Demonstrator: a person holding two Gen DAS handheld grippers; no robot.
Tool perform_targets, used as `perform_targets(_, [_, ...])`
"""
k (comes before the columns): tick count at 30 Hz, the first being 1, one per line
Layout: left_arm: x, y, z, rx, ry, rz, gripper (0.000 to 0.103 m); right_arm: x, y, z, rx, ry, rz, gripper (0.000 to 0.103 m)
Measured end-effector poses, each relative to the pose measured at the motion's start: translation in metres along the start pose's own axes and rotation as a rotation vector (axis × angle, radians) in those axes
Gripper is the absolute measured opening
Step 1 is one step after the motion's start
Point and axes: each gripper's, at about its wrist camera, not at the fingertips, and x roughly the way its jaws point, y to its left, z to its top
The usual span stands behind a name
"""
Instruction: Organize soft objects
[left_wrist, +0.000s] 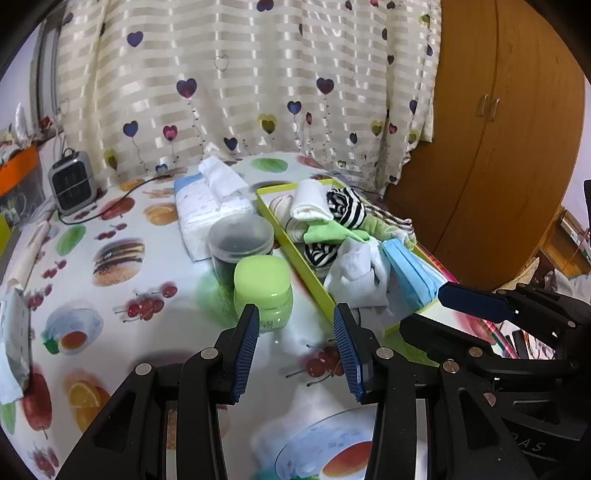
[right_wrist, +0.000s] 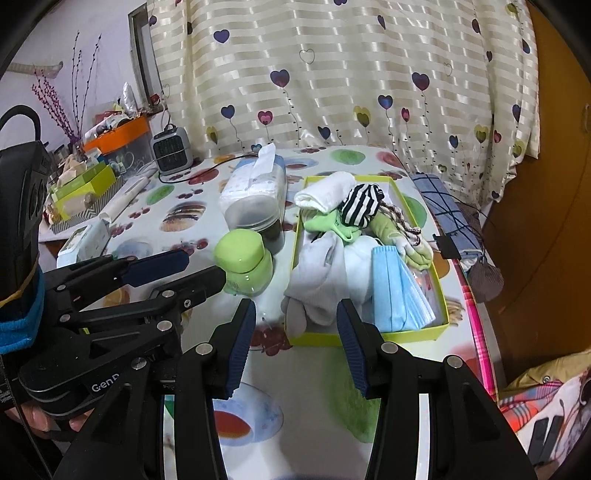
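Hovering with empty, parted jaws, the right gripper (right_wrist: 295, 334) and left gripper (left_wrist: 295, 343) faced the yellow tray (right_wrist: 369, 336) of socks (right_wrist: 317, 269) just ahead, a low, square approach looking wisest.

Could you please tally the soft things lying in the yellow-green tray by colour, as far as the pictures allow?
White socks or cloths: 2 (rolled one, crumpled one)
Black-and-white striped pieces: 2
Light green pieces: 1
Blue face masks, one stack: 1
Total: 6, though overlaps in the tray make this approximate.
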Motion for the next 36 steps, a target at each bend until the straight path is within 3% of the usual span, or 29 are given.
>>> perform_targets(36, [-0.0007, 0.0014, -0.0040, -0.013, 0.015, 0.008, 0.041, -0.0012, 0.0044, -0.0078, -0.003, 0.012, -0.006, 0.047])
